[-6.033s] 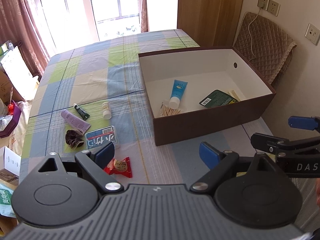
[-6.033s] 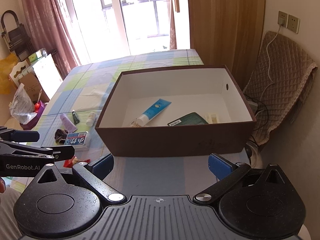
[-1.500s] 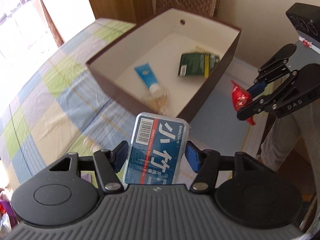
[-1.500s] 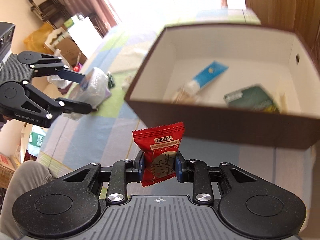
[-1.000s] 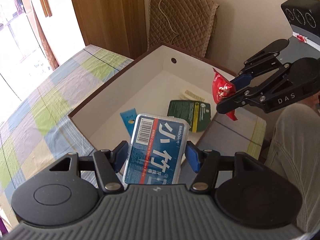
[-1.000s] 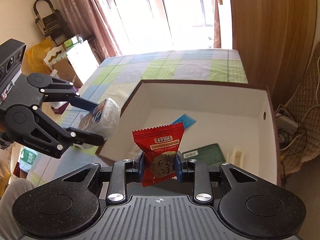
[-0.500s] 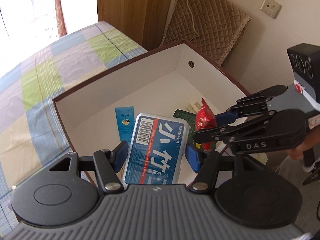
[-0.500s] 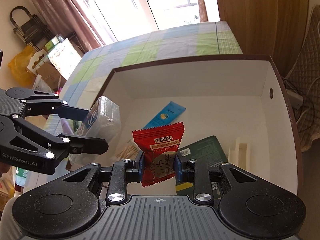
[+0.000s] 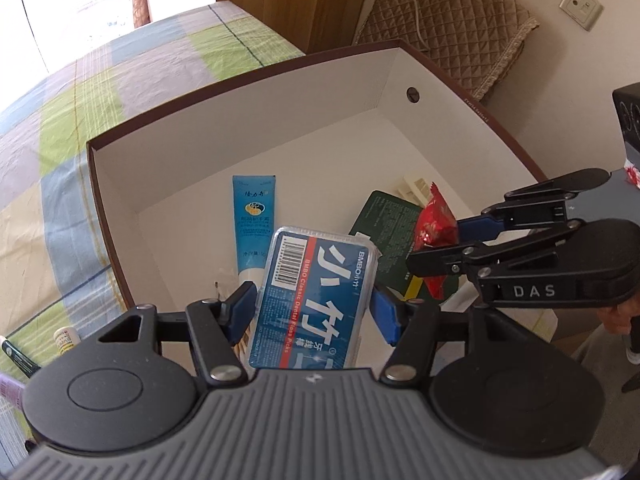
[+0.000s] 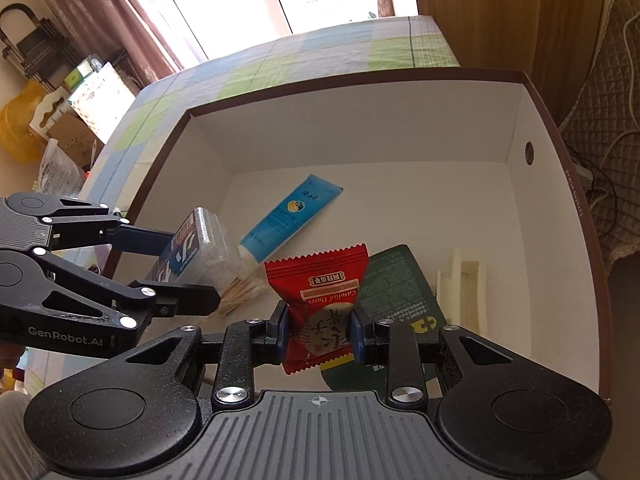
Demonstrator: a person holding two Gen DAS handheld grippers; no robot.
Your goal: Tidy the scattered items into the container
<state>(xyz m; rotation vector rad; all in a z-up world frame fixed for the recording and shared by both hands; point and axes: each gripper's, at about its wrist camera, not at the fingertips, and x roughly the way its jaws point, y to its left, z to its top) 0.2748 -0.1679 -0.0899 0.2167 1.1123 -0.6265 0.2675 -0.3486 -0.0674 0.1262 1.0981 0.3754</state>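
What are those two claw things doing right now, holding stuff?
Left gripper: closed on the blue floss pick box, over the brown box.
Right gripper: closed on the red candy packet.

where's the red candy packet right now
The red candy packet is clamped in the right hand-held gripper, held over the open box, above the dark green packet lying on the box floor.

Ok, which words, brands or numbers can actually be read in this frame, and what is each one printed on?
"BMBO", "Classic Dental Floss Picks": clear plastic floss-pick box with blue label, held in the left claw.
"Candied Dates": red foil snack packet, held in the right claw.
"DAS": right claw's black body.
"GenRobot.AI": left claw's black body.
Blue tube, dark green packet, barcode digits: too small to read.
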